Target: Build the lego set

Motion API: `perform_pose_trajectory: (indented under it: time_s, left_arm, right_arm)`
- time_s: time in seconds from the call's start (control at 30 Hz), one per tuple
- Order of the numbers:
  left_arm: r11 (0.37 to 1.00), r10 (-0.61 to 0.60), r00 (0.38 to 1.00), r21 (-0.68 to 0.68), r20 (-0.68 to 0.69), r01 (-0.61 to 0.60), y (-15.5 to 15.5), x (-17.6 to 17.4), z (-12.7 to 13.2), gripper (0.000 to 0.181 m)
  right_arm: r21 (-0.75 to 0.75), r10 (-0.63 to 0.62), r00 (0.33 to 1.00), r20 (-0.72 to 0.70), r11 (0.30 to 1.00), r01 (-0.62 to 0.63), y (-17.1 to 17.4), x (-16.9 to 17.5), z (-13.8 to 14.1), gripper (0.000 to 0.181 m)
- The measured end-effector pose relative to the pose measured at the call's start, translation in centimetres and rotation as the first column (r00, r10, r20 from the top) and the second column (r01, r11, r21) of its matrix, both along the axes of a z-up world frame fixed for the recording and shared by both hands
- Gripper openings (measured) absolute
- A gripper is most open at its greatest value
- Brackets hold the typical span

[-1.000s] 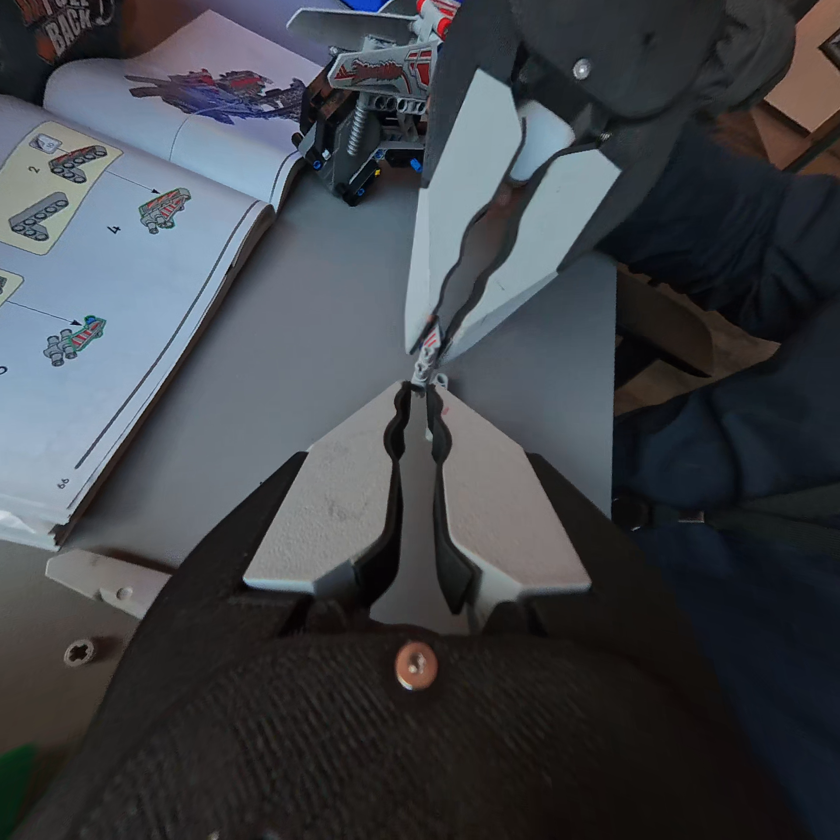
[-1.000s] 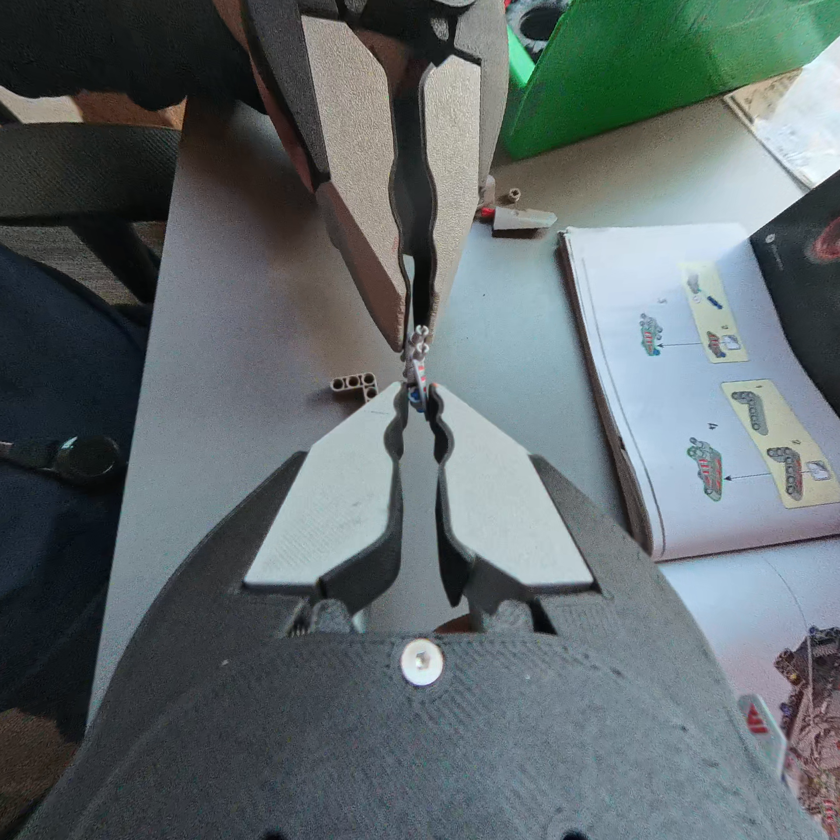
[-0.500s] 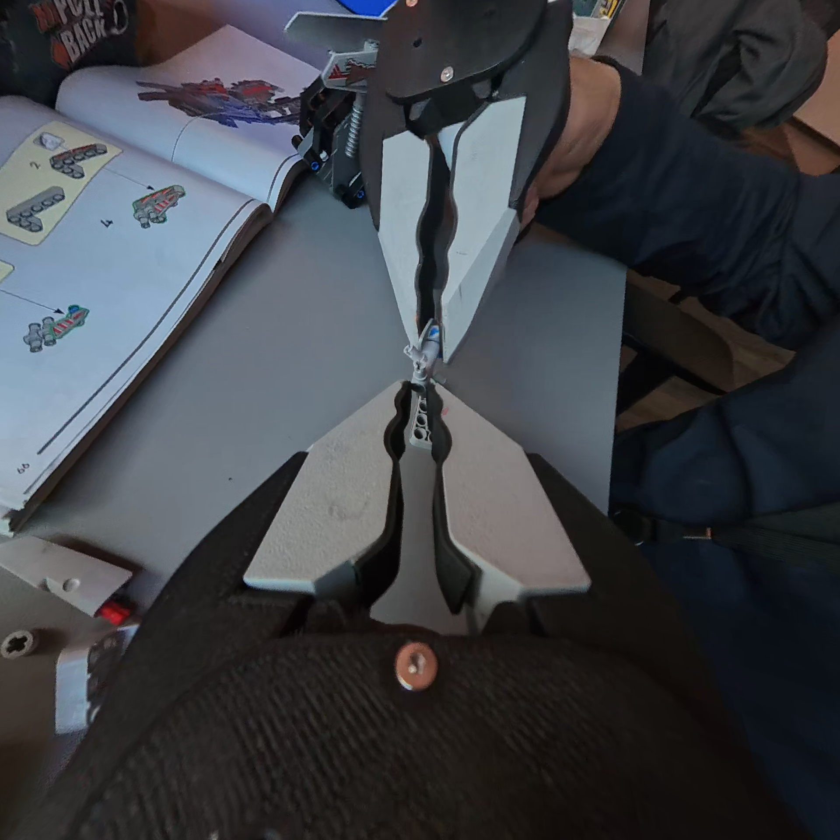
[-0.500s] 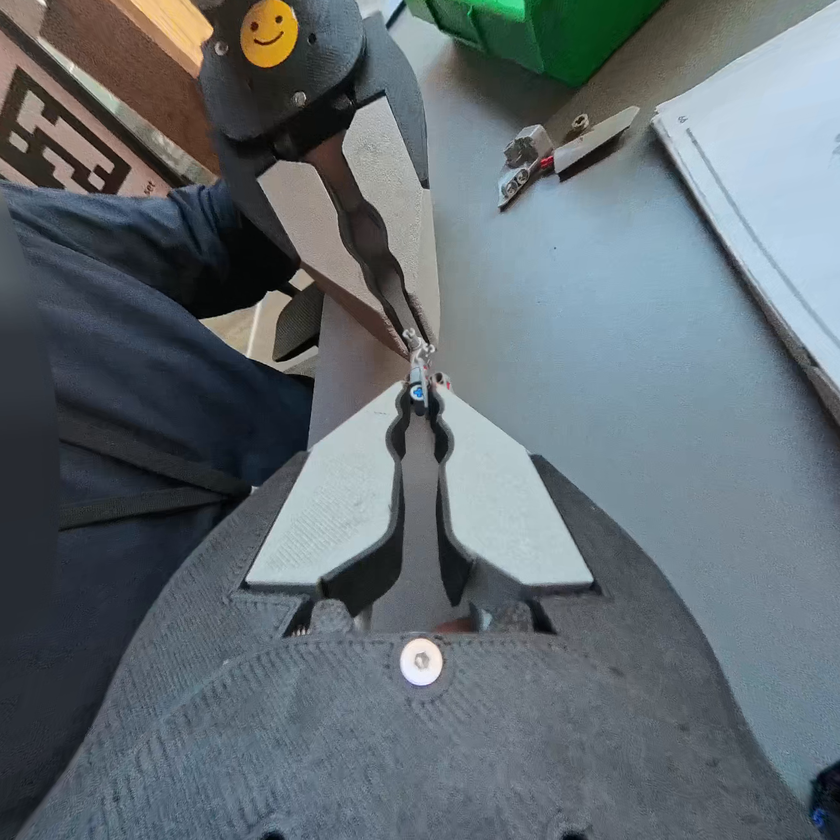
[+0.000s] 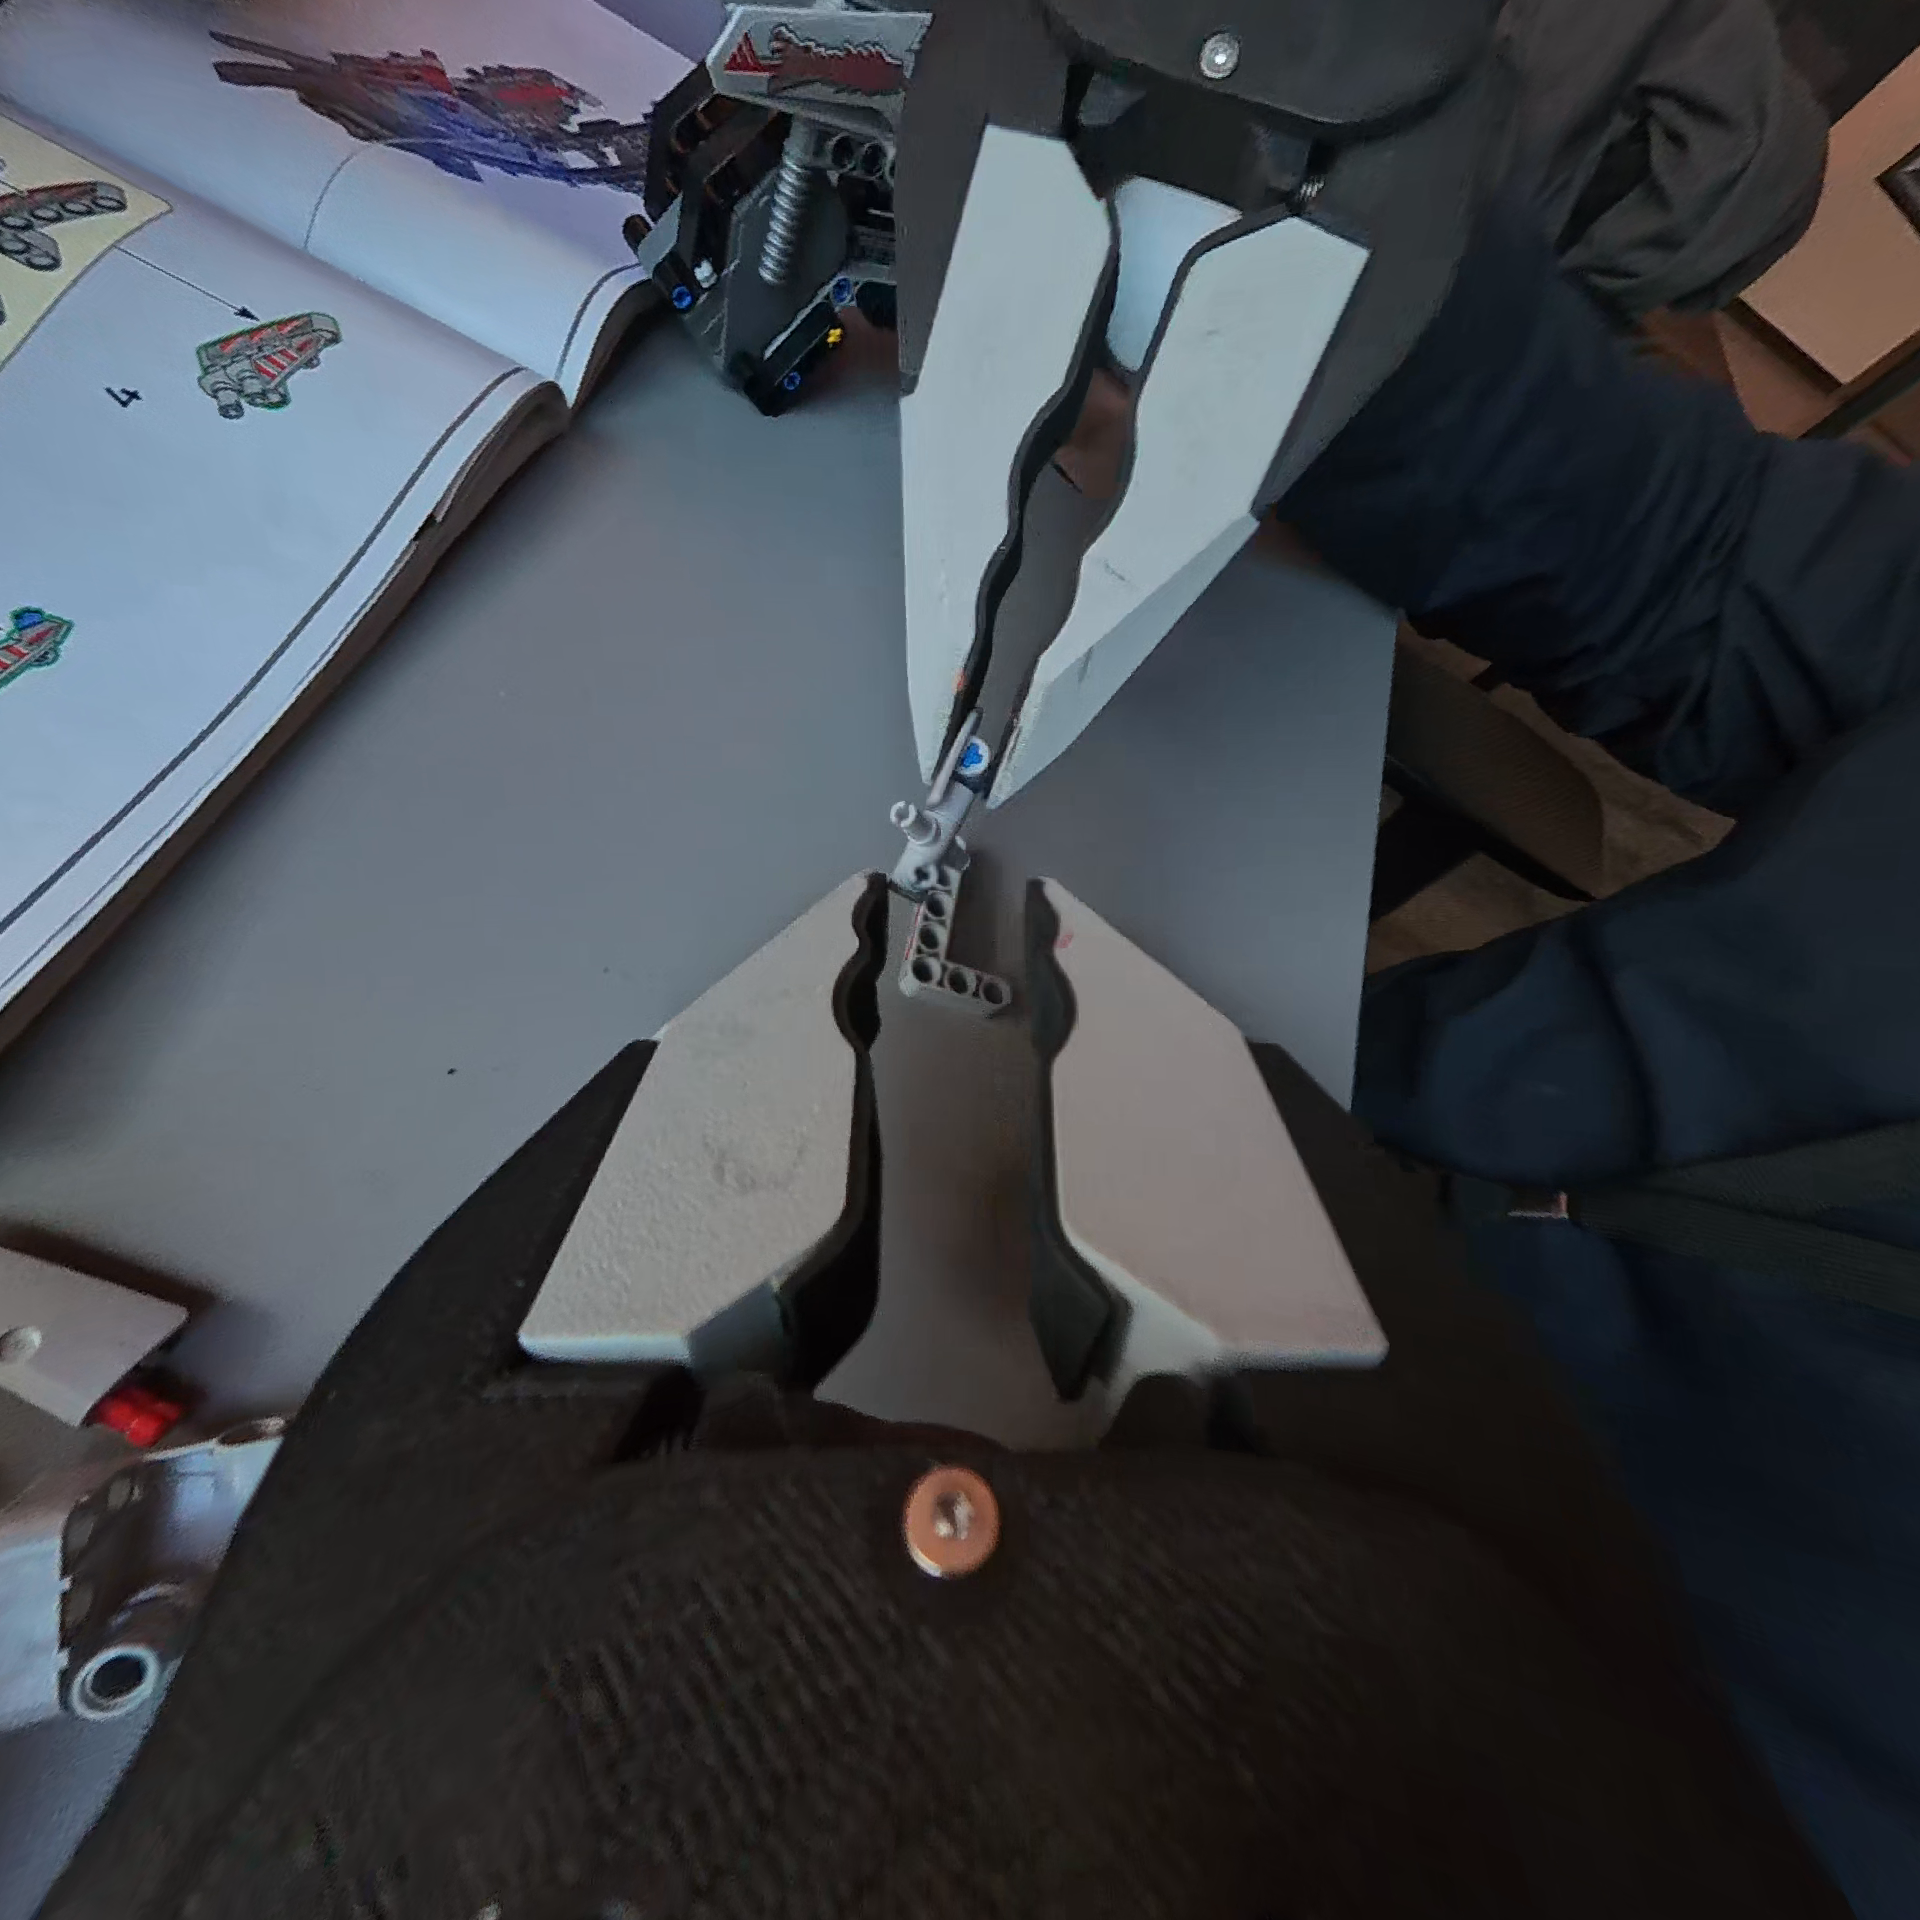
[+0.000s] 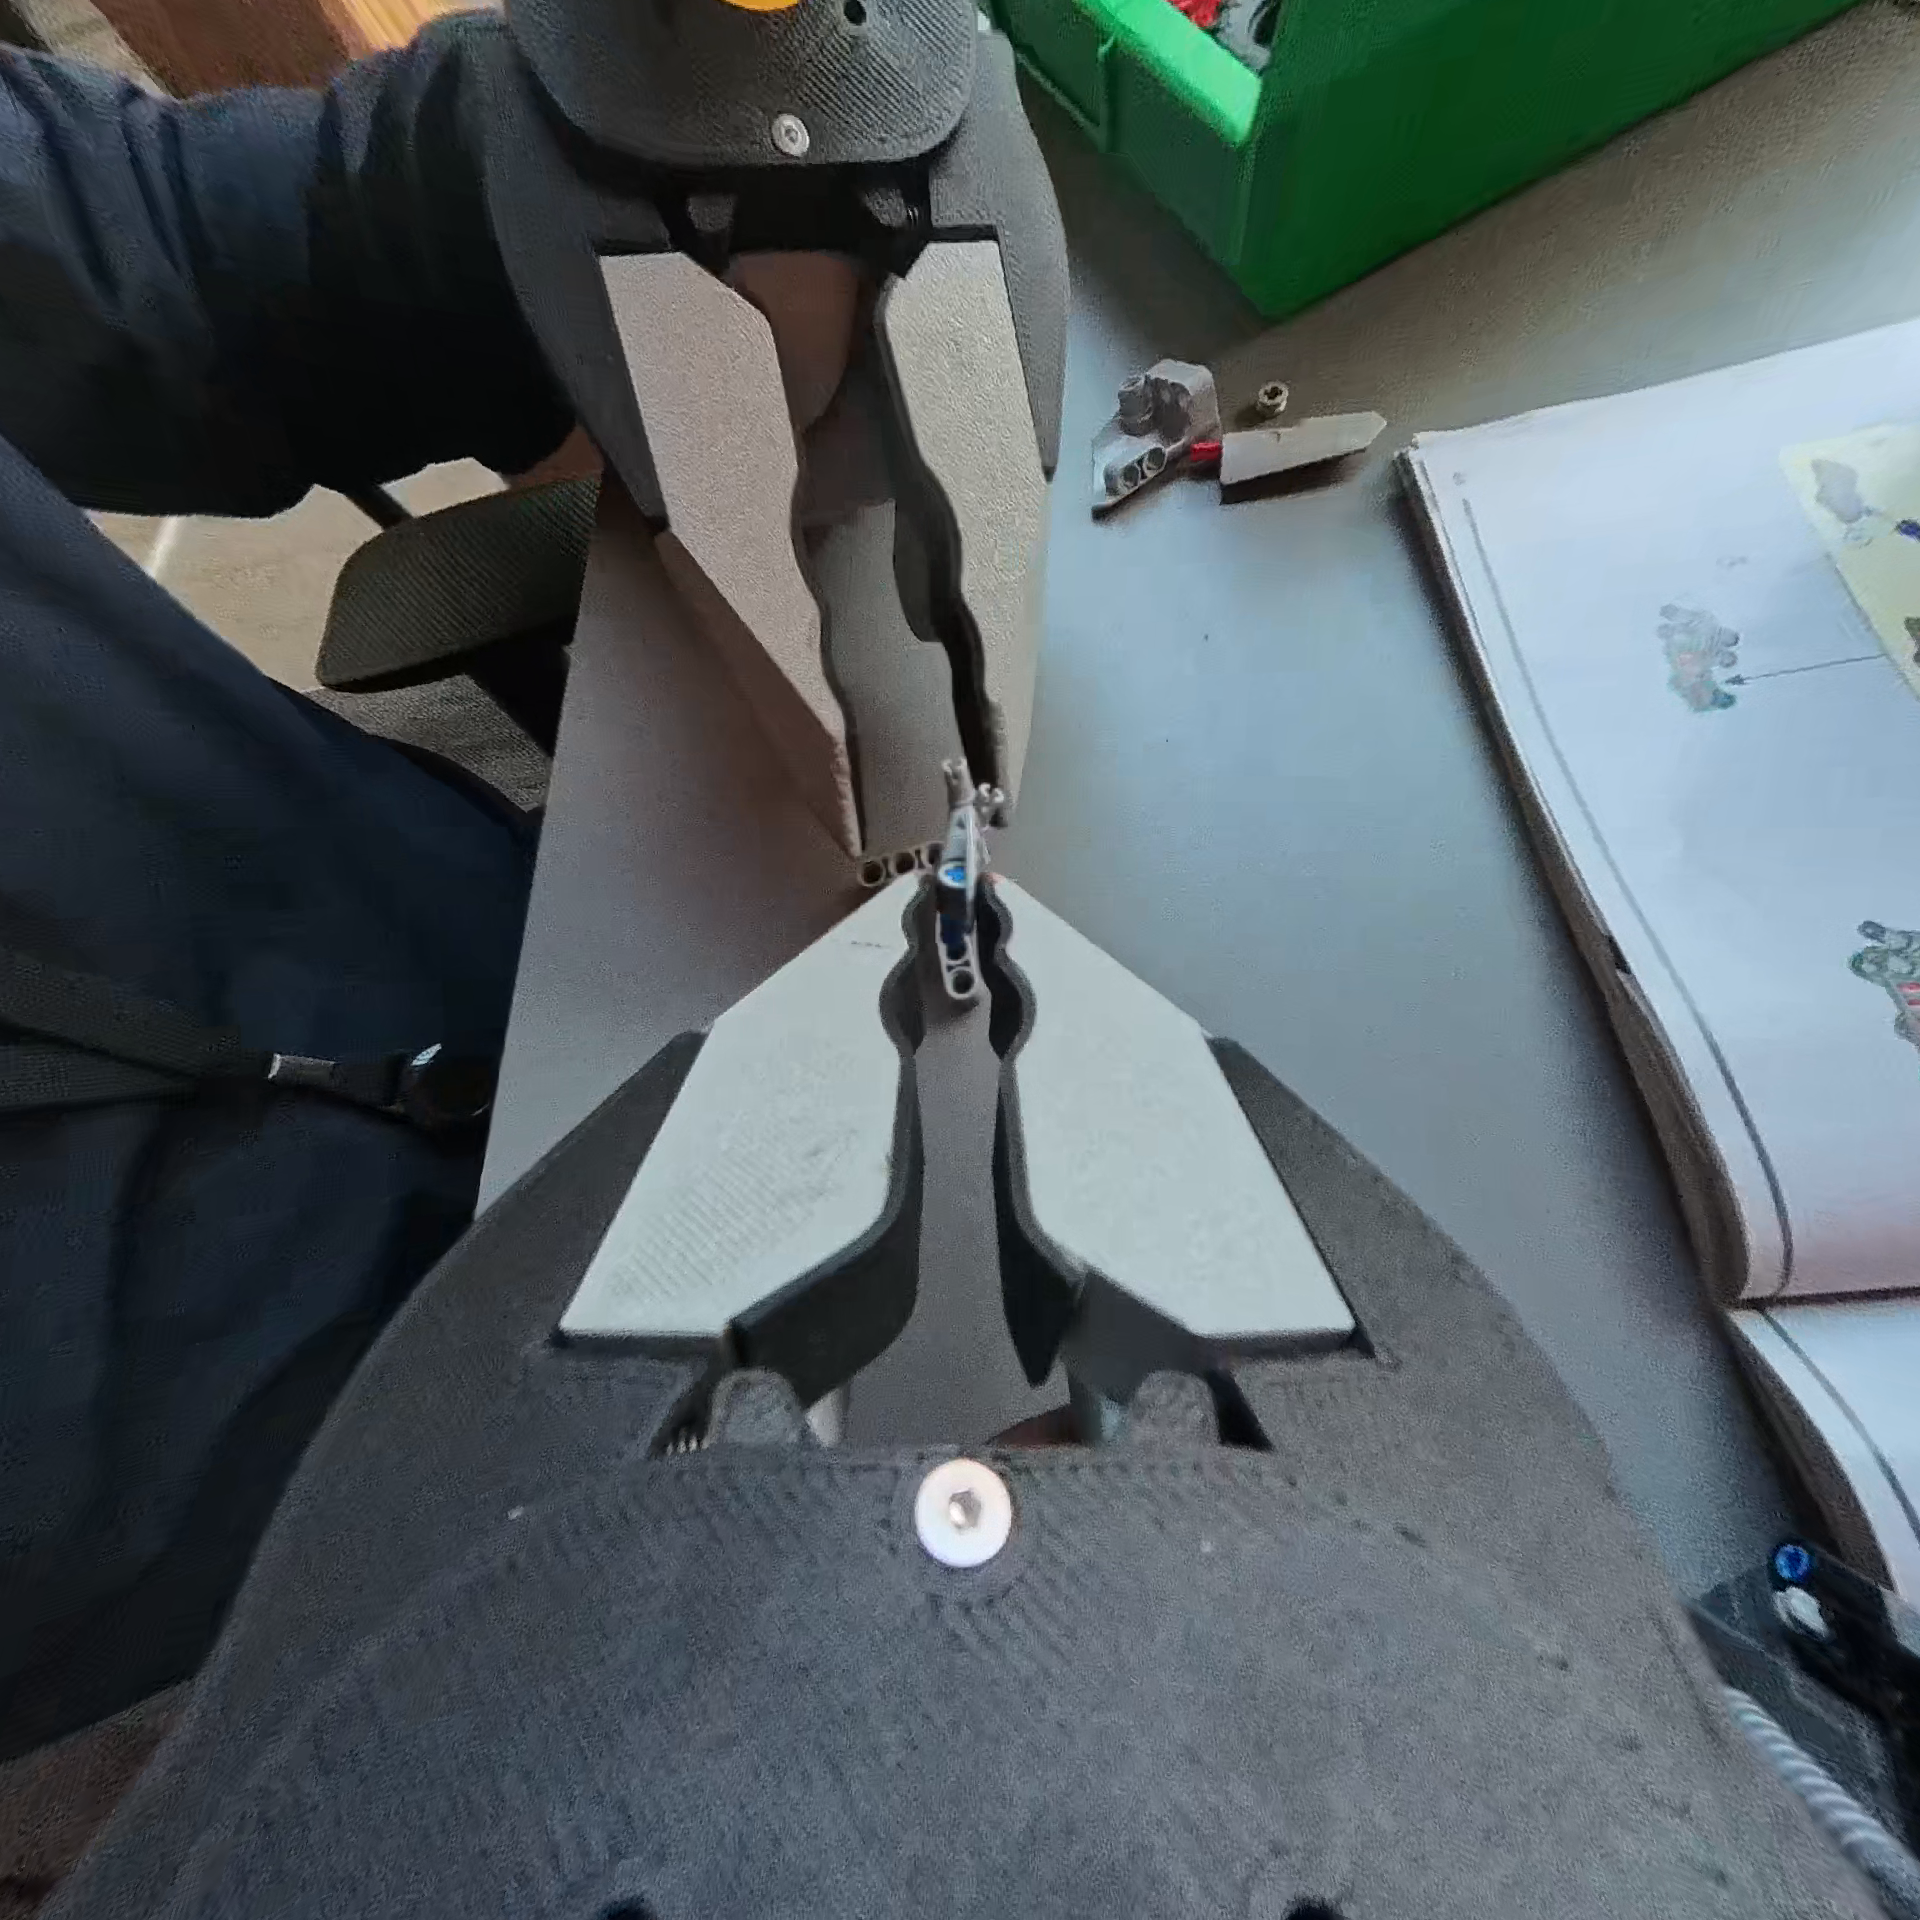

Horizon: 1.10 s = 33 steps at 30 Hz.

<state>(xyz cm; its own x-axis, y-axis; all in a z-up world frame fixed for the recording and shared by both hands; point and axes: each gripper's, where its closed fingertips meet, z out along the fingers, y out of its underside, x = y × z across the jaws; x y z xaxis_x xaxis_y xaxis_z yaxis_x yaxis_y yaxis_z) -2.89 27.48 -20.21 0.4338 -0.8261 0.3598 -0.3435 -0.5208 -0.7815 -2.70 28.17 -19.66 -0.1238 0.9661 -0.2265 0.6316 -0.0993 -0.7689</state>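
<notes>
My right gripper (image 6: 956,888) is shut on a small thin grey beam assembly (image 6: 958,940) with a blue pin and grey connector pieces at its far end. In the left wrist view the right gripper (image 5: 971,779) comes down from above, with the assembly (image 5: 935,821) sticking out of its tips. My left gripper (image 5: 951,883) is open, tip to tip with the right one, and its left fingertip is close against the connector end. It also shows in the right wrist view (image 6: 920,821). A grey L-shaped beam (image 5: 951,961) shows between the left fingers, apparently lying on the grey table (image 5: 623,727).
An open instruction booklet (image 5: 260,416) lies on the table and also shows in the right wrist view (image 6: 1714,831). A partly built grey and black model (image 5: 790,208) stands behind it. There is a green bin (image 6: 1455,135) and loose grey parts (image 6: 1226,436). A person in dark blue sits at the table edge (image 5: 1371,831).
My left gripper's jaws have spread apart, and the L-shaped beam now shows in the gap. The right gripper keeps its hold on the small assembly. Both grippers have tilted and shifted a little.
</notes>
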Motion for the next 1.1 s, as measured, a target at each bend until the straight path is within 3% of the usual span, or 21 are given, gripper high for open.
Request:
perform_pose_trajectory:
  time_s: [0.1, 0.37, 0.5, 0.63, 0.73, 0.93, 1.1]
  left_arm:
    - [1.000, 0.004, 1.000, 0.026, -0.012, -0.003, 0.2, 0.0, 0.0, 0.006]
    - [0.998, 0.032, 0.998, 0.061, 0.045, -0.034, 0.7, -0.2, 1.1, 0.006]
    - [0.988, 0.064, 0.994, 0.144, -0.088, -0.050, 0.9, -0.5, 0.3, 0.006]
    - [0.987, 0.052, 0.991, 0.159, -0.127, -0.031, 0.4, -0.1, 0.5, 0.005]
    - [0.994, 0.040, 0.994, 0.105, -0.102, -0.029, 0.2, -0.1, 0.8, 0.005]
    - [0.990, -0.020, 0.995, -0.134, 0.099, 0.033, -1.2, -0.6, 1.8, 0.005]
    - [0.999, -0.032, 0.996, 0.005, 0.085, 0.032, -1.2, -0.5, 1.9, 0.005]
  right_arm:
    - [0.044, 0.017, 0.999, -0.039, 0.999, -0.015, -0.3, 0.0, 0.9, 0.004]
    - [0.050, 0.008, 0.996, -0.088, 0.999, -0.004, 0.0, 0.2, 1.4, 0.004]
    - [0.085, 0.001, 0.998, -0.059, 0.996, 0.004, -0.2, -0.2, 0.8, 0.018]
    - [0.104, 0.008, 1.000, -0.028, 0.995, -0.005, -0.5, -0.5, 0.2, 0.015]
    - [0.134, 0.024, 0.999, -0.028, 0.991, -0.020, -0.8, -0.9, 0.0, 0.005]
    - [0.388, 0.114, 0.989, -0.097, 0.919, -0.068, -1.7, -1.5, 0.9, 0.004]
    - [0.214, 0.098, 0.990, -0.101, 0.974, -0.075, -2.0, -1.3, 0.9, 0.004]
